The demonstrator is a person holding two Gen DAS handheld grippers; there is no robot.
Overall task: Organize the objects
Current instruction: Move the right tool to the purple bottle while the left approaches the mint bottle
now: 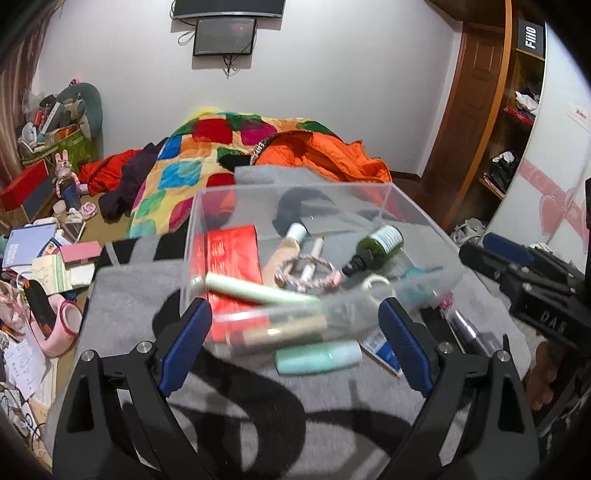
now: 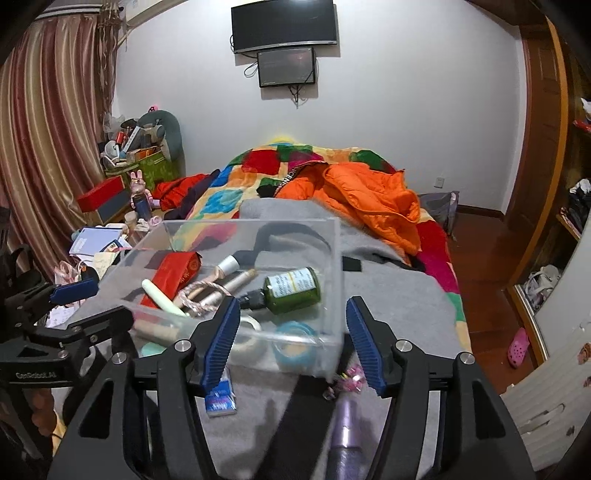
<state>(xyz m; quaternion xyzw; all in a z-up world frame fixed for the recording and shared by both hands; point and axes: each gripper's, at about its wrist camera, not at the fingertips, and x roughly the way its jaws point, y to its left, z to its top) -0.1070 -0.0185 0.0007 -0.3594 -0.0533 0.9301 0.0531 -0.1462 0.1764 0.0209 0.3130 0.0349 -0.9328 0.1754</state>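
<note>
surface: grey blanket on bed | room: cluttered bedroom, wall screens

A clear square plastic bin is sitting on a grey fleece blanket on the bed. Inside, a dark green glass bottle is lying right of a red flat packet. Before the bin, a mint cylindrical tube is lying left of a lilac metallic tube. A patchwork quilt is lying behind the bin.

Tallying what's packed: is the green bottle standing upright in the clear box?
No, the green bottle lies on its side inside the clear box.
</note>
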